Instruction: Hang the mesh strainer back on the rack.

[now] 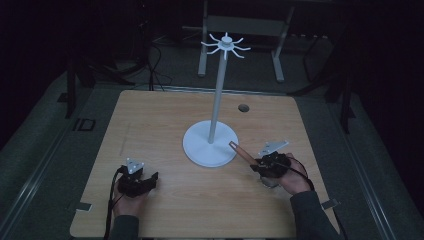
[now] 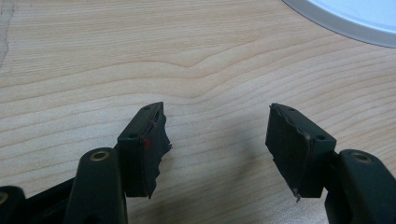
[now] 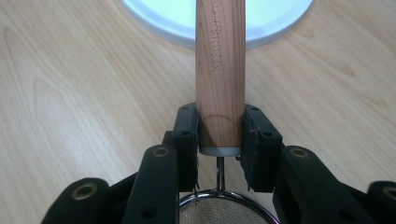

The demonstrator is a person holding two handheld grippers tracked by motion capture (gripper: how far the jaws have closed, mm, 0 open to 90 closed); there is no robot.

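Right tool (image 3: 219, 140) clamped on the small metal mesh strainer's round wooden handle (image 3: 220, 70), held low over the wooden bench (image 1: 165, 125) pointing toward the white hook-topped stand (image 1: 210, 145), likely for hanging; left tool (image 2: 215, 140) rests apart, empty.

The white stand (image 1: 210, 145) rises mid-counter (image 1: 150, 125), its round base just ahead of the right tool (image 3: 219, 135) (which clamps a wooden handle (image 3: 220, 70)). Bare wood lies ahead of the left tool (image 2: 217, 140), whose jaws gape.
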